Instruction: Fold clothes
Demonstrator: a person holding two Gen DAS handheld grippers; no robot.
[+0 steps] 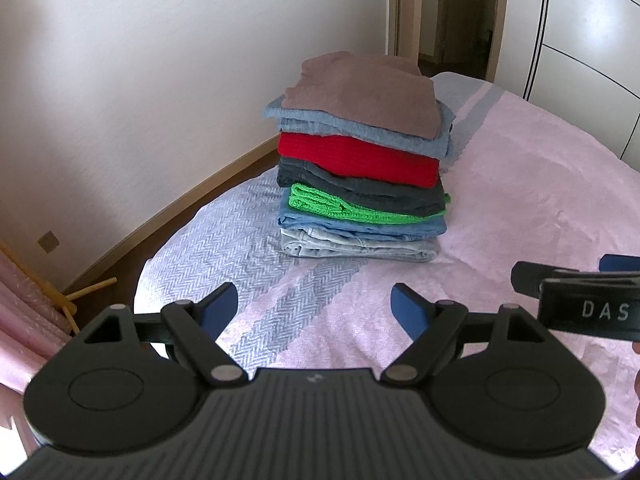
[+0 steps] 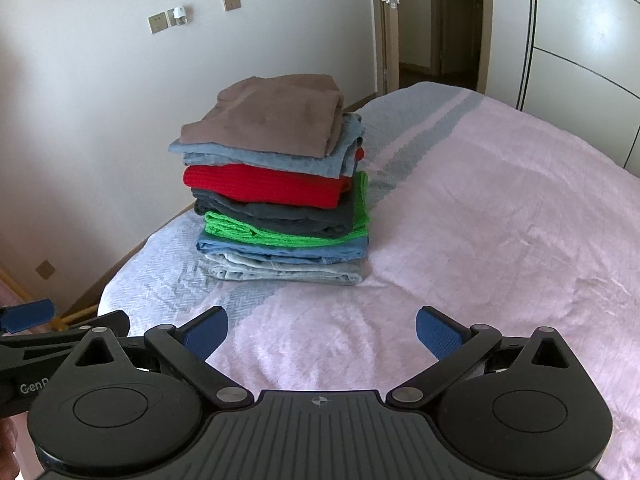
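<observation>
A stack of folded clothes (image 1: 362, 160) stands on the bed near its left edge, and also shows in the right wrist view (image 2: 276, 184). A brown garment (image 1: 360, 92) lies on top, above light blue, red (image 1: 356, 158), dark grey, green (image 1: 320, 202) and denim layers. My left gripper (image 1: 316, 306) is open and empty, held over the bedspread in front of the stack. My right gripper (image 2: 322, 330) is open and empty, beside the left one and a little farther right. Each gripper shows at the edge of the other's view.
The bed has a pink and grey-blue bedspread (image 2: 500, 240). A white wall (image 1: 140, 100) and a strip of wooden floor run along the bed's left side. A doorway (image 2: 432, 20) and white wardrobe doors (image 2: 584, 40) stand at the back right. A wooden rack (image 1: 60, 292) stands low on the left.
</observation>
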